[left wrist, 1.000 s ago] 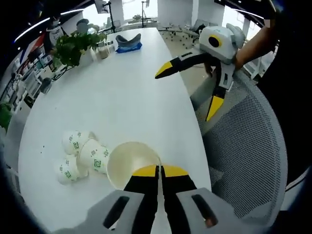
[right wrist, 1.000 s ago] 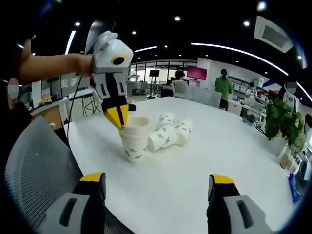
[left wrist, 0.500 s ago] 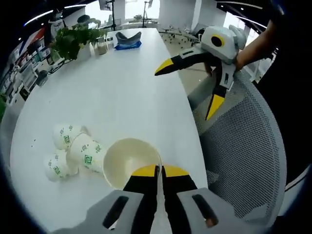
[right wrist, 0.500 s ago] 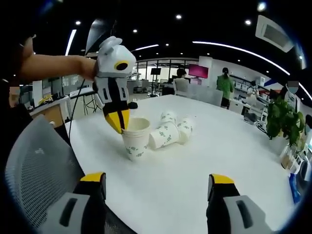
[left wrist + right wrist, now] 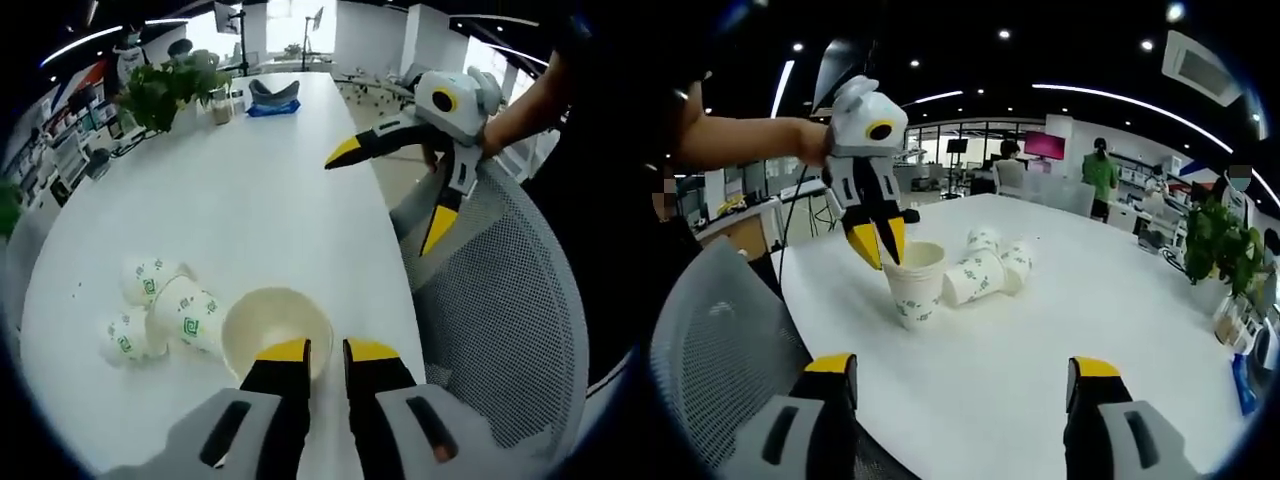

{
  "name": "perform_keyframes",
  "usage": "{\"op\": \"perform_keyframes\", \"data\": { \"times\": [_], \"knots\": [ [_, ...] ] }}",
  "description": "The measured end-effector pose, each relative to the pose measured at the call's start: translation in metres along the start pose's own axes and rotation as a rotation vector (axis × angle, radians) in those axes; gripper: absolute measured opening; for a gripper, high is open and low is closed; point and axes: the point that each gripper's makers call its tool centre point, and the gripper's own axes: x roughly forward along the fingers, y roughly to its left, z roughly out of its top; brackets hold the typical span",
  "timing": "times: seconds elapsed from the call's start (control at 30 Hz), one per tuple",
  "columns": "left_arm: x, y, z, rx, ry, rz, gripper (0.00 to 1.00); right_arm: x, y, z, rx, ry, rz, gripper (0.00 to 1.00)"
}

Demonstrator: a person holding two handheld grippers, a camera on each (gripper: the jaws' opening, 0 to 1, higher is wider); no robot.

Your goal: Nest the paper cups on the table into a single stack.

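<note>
Upright paper cup [image 5: 275,325] just freed as my left tongs [image 5: 327,352] part astride its rim; right tongs [image 5: 965,385] spread, toppled cups [image 5: 160,310] next.

I am looking into an open-plan office: a long white desk [image 5: 1060,330], a grey mesh office chair [image 5: 500,300], a potted plant [image 5: 165,90], recessed ceiling lights [image 5: 1005,35], a wall screen [image 5: 1044,148], and people standing [image 5: 1100,175] among distant workstations.
</note>
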Motion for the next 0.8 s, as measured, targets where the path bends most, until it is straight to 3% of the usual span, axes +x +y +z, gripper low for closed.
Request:
{"op": "perform_keyframes", "data": {
  "times": [0.13, 0.4, 0.8],
  "knots": [
    [-0.015, 0.000, 0.005, -0.054, -0.093, 0.037, 0.15, -0.001, -0.001, 0.001, 0.012, -0.004, -0.006, 0.88],
    [-0.047, 0.007, -0.009, -0.126, -0.219, 0.186, 0.26, 0.000, 0.002, 0.002, 0.035, -0.010, 0.016, 0.88],
    [-0.065, -0.002, -0.029, -0.228, -0.320, 0.313, 0.43, -0.001, 0.004, 0.001, 0.100, 0.004, 0.059, 0.88]
  ]
}}
